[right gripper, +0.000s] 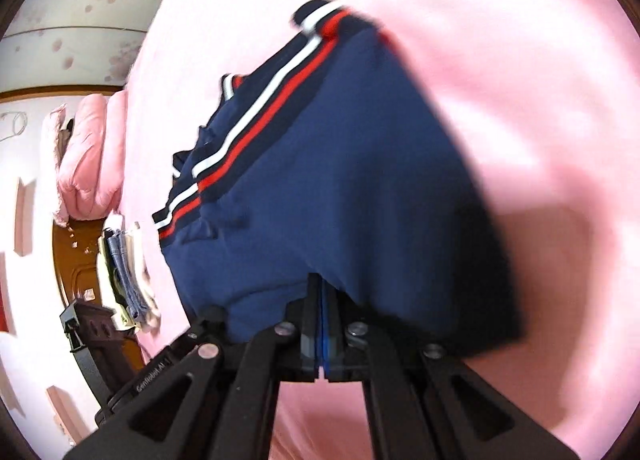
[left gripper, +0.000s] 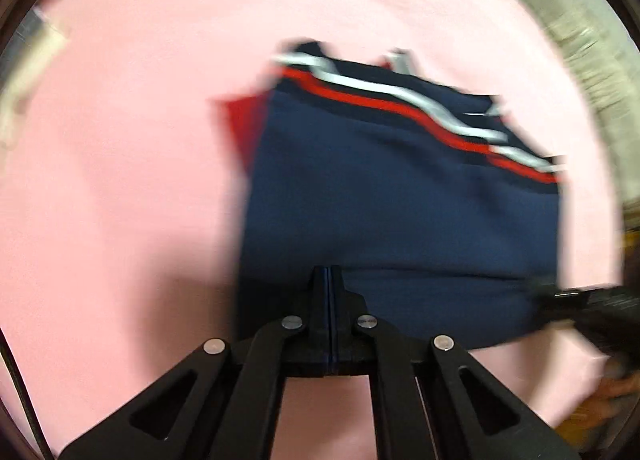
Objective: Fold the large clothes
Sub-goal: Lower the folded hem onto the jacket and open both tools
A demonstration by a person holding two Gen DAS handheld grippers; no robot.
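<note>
Covering nearly all of both views, a pale pink bed sheet [left gripper: 120, 140] lies smooth under everything else. On it rests a large navy blue knit garment [left gripper: 400, 212] with a white and a red stripe along a darker band at its far edge [left gripper: 400, 100]; a red piece of cloth [left gripper: 240, 120] shows from beneath its far left corner. A puffy pink quilt [right gripper: 88, 156] is bundled at the bed's far end in the right wrist view, near a stack of folded clothes with blue denim in it [right gripper: 128, 272] beside a brown carved wooden headboard [right gripper: 80, 260]. The left gripper [left gripper: 330, 280] has its jaws clenched on the garment's near edge, blue cloth showing as a thin line between them. The right gripper [right gripper: 322, 292] likewise pinches the near edge, with the fabric bunched over its tips. Both views are blurred.
</note>
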